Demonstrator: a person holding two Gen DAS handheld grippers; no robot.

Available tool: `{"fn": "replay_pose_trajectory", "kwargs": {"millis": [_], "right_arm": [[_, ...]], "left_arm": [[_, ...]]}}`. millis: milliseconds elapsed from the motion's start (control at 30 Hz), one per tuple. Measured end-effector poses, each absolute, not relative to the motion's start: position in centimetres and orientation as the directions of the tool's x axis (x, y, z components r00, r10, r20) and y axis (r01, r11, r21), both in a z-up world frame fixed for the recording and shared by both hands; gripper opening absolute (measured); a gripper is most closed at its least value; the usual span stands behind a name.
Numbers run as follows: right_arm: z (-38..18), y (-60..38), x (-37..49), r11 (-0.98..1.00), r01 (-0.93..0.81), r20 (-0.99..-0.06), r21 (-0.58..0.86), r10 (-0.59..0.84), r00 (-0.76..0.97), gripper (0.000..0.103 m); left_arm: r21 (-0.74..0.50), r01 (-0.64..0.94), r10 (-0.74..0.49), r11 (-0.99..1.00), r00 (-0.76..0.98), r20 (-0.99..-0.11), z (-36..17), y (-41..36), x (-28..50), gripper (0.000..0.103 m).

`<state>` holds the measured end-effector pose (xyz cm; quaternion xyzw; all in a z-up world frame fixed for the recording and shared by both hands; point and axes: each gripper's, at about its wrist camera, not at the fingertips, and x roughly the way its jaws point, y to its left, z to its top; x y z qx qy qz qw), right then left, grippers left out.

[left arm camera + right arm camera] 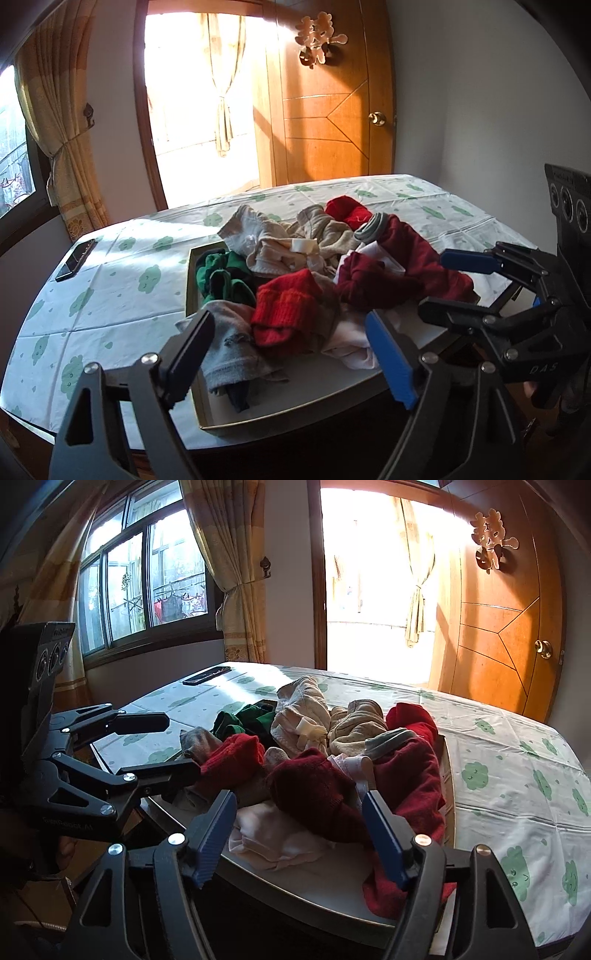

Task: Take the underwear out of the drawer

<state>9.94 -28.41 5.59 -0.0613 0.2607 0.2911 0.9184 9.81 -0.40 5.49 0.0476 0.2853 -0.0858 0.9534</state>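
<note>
A shallow open drawer lies on the table, heaped with underwear. The heap holds a bright red piece, a dark red one, green ones, beige ones, a grey one and a pale pink one. My left gripper stands open at the drawer's near edge, just before the red and grey pieces, with nothing between its fingers. My right gripper is open too, over the pink piece and the dark red one, holding nothing. Each gripper shows in the other's view: the right gripper, the left gripper.
The table wears a white cloth printed with green clouds. A dark phone lies near its far left corner. Behind stand a wooden door, a bright doorway with a curtain, and a window.
</note>
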Motion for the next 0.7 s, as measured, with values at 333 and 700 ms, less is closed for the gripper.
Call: {"fn": "replay_pose_trajectory", "kwargs": {"millis": [333, 700], "right_arm": [[7.1, -32.3, 3.0, 0.857, -0.504, -0.352, 0.109, 0.508, 0.786, 0.079], [7.3, -33.0, 1.4, 0.863, -0.493, -0.323, 0.112, 0.500, 0.803, 0.079]], "left_arm": [[0.041, 0.131, -0.098, 0.991, 0.887, -0.451, 6.4, 0.7, 4.0, 0.096], [0.087, 0.108, -0.061, 0.990, 0.900, -0.432, 5.8, 0.0, 2.3, 0.098]]}}
